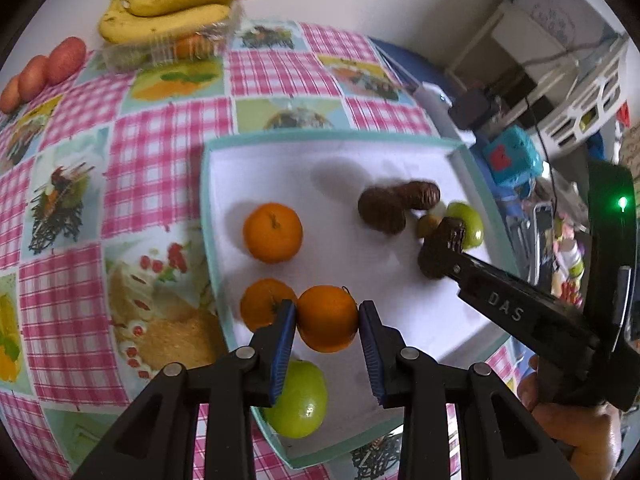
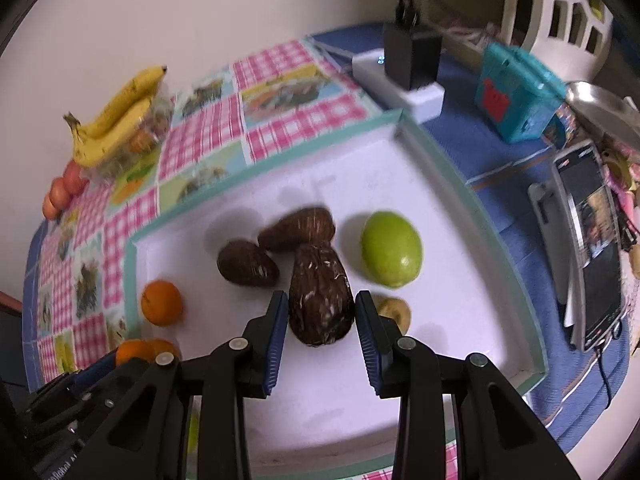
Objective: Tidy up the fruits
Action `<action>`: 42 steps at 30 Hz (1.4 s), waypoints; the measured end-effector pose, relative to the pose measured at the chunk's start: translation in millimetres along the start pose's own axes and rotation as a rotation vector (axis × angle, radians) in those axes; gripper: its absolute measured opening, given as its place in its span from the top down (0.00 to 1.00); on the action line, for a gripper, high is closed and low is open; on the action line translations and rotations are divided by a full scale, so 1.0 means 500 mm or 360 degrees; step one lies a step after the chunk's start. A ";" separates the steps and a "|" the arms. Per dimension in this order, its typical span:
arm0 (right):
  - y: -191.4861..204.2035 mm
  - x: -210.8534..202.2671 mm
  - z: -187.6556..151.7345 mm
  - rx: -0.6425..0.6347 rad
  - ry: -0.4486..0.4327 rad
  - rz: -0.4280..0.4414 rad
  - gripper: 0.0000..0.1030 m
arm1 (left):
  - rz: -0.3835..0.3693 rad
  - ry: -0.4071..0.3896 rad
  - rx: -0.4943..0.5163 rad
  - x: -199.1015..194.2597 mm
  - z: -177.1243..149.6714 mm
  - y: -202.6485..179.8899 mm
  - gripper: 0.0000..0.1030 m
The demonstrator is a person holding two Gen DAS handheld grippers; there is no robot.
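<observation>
A white tray with a teal rim (image 1: 206, 184) (image 2: 472, 184) holds the fruit. My left gripper (image 1: 327, 318) is shut on an orange (image 1: 327, 320) just above the tray floor. Two more oranges (image 1: 273, 232) (image 1: 262, 304) lie to its left, and a green fruit (image 1: 302, 400) sits below it. My right gripper (image 2: 321, 314) is shut on a brown fruit (image 2: 320, 296); it also shows in the left wrist view (image 1: 442, 252). Two more brown fruits (image 2: 296, 230) (image 2: 246, 264), a green fruit (image 2: 391, 249) and a small yellowish fruit (image 2: 396, 312) lie around it.
Bananas (image 1: 168, 8) rest on a clear plastic box (image 1: 172, 46) at the table's far side, with red fruits (image 1: 44, 68) to the left. To the right of the tray are a white box with a black adapter (image 2: 408, 64), a teal box (image 2: 516, 92) and a phone (image 2: 592, 248).
</observation>
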State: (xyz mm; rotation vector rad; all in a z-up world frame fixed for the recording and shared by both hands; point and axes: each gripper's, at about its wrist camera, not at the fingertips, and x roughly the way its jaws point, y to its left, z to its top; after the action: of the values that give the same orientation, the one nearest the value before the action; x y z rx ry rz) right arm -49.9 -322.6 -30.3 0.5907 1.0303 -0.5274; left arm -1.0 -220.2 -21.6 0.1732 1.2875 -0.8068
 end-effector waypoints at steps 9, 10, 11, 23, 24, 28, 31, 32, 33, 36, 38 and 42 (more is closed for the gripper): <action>0.001 0.016 -0.006 -0.0009 0.0019 0.0001 0.65 | 0.0003 0.0036 0.0039 0.023 -0.011 -0.016 0.66; -0.002 0.016 -0.005 0.0003 0.0019 0.0008 0.65 | 0.0003 0.0037 0.0035 0.022 -0.010 -0.016 0.66; -0.004 0.016 -0.005 0.0018 0.0019 0.0017 0.65 | 0.0006 0.0037 0.0036 0.021 -0.011 -0.015 0.66; -0.019 -0.012 -0.015 0.0102 -0.0031 0.0010 0.63 | -0.0001 -0.0032 0.0047 -0.041 -0.023 -0.003 0.47; -0.018 -0.016 -0.020 0.0102 -0.0035 0.0017 0.63 | 0.0007 -0.0043 0.0035 -0.046 -0.023 0.002 0.47; -0.006 -0.034 -0.038 0.0069 -0.0063 0.0010 0.63 | 0.0173 -0.0112 -0.0082 -0.075 -0.032 0.061 0.28; 0.017 -0.046 -0.062 0.0009 -0.0077 0.0002 0.58 | 0.0365 -0.0138 -0.0146 -0.088 -0.044 0.107 0.10; 0.028 -0.048 -0.071 -0.0017 -0.0079 0.0001 0.44 | 0.0426 -0.0148 -0.0173 -0.096 -0.051 0.126 0.07; 0.038 -0.050 -0.080 -0.0040 -0.0081 0.0004 0.34 | 0.0465 -0.0160 -0.0195 -0.103 -0.057 0.141 0.03; 0.071 -0.057 -0.103 -0.0095 -0.0092 -0.0004 0.32 | 0.0580 -0.0234 -0.0272 -0.140 -0.084 0.191 0.00; 0.093 -0.061 -0.120 -0.0130 -0.0102 -0.0014 0.20 | 0.0630 -0.0281 -0.0303 -0.164 -0.104 0.216 0.00; 0.136 -0.078 -0.149 -0.0210 -0.0150 0.0026 0.12 | 0.0679 -0.0349 -0.0314 -0.209 -0.146 0.256 0.00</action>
State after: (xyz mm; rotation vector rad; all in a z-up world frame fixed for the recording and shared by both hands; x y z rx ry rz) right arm -68.8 -217.9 -10.3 0.4533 0.9622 -0.4645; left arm 15.4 -43.3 9.8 0.1868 1.0637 -0.3216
